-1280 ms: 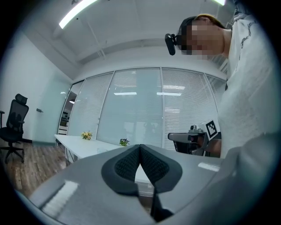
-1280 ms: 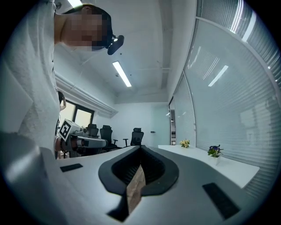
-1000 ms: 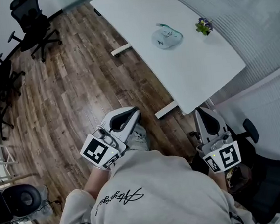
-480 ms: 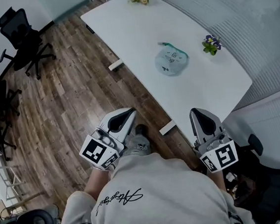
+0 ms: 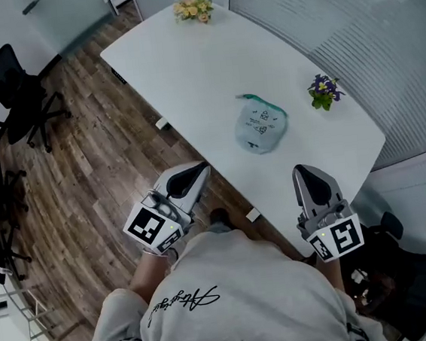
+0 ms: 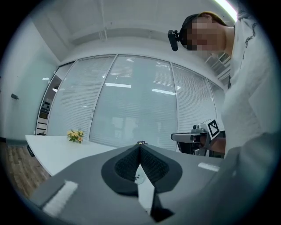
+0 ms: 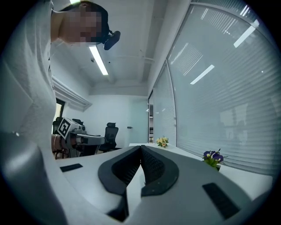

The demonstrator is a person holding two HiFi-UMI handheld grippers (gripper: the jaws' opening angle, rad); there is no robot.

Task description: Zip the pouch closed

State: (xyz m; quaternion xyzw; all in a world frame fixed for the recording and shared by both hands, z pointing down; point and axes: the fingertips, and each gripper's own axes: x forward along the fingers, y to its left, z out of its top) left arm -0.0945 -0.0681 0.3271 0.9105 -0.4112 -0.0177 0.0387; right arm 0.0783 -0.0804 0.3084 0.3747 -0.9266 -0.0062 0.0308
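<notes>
Holding left gripper [image 5: 200, 169] and right gripper [image 5: 301, 170] level, each pair of jaws pressed together with nothing between. Facing a pale green pouch [image 5: 260, 125] lying flat on the white table [image 5: 186, 63], well apart from both tips, ahead of them and between their lines, somewhat nearer the right one, near purple flowers [image 5: 323, 91].

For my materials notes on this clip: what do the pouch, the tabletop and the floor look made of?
Pouch: probably soft fabric or thin plastic, pale green with small prints. It lies limp and has a darker teal zipper edge.
Tabletop: smooth matte white, likely laminate, with no grain showing.
Floor: wood-look planks, brown with streaked grain. Whether it is real wood or vinyl cannot be told.
</notes>
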